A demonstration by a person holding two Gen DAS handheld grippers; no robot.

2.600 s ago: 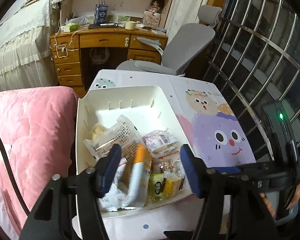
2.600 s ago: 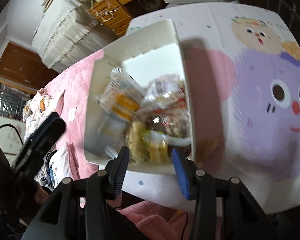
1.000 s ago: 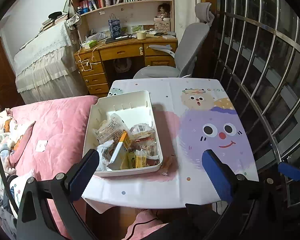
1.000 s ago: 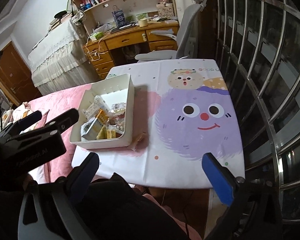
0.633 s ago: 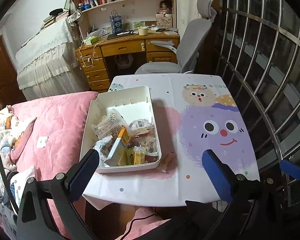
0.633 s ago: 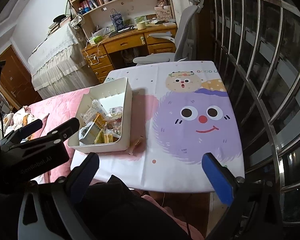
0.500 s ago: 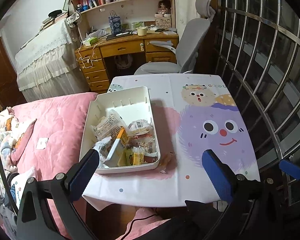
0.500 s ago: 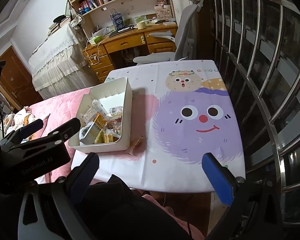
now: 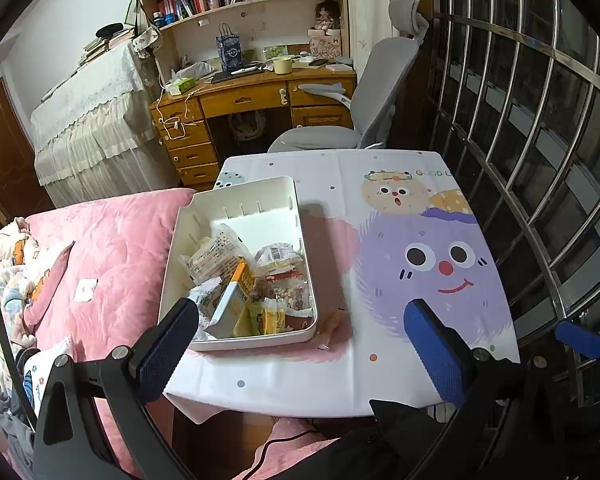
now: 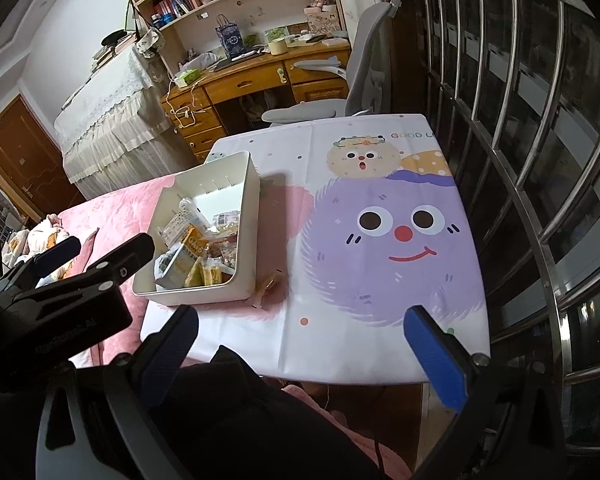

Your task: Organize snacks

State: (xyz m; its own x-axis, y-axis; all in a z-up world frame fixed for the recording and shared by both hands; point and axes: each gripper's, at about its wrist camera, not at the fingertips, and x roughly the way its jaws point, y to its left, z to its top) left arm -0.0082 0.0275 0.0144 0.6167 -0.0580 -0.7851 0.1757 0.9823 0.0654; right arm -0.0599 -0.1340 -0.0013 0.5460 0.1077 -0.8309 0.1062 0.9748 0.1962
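Note:
A white plastic bin (image 9: 306, 258) (image 10: 247, 252) sits on the left part of the cartoon-print table (image 9: 420, 208) (image 10: 380, 184), holding several wrapped snacks (image 9: 240, 284) (image 10: 192, 256). One small wrapped snack (image 9: 329, 323) (image 10: 268, 283) lies on the cloth just right of the bin's near corner. My left gripper (image 9: 300, 354) is held high and back from the table's near edge, wide open and empty. My right gripper (image 10: 302, 344) is likewise wide open and empty, over the near edge; the left gripper's body (image 10: 72, 284) shows at its left.
A pink quilted bed (image 9: 112, 248) borders the table on the left. A metal window grille (image 9: 540, 160) runs along the right. Beyond the table stand a grey office chair (image 9: 364, 112) and a wooden desk (image 9: 244, 100) with bookshelves.
Both grippers pulled up and back from just above the bin and opened wide. In the last half second they barely moved.

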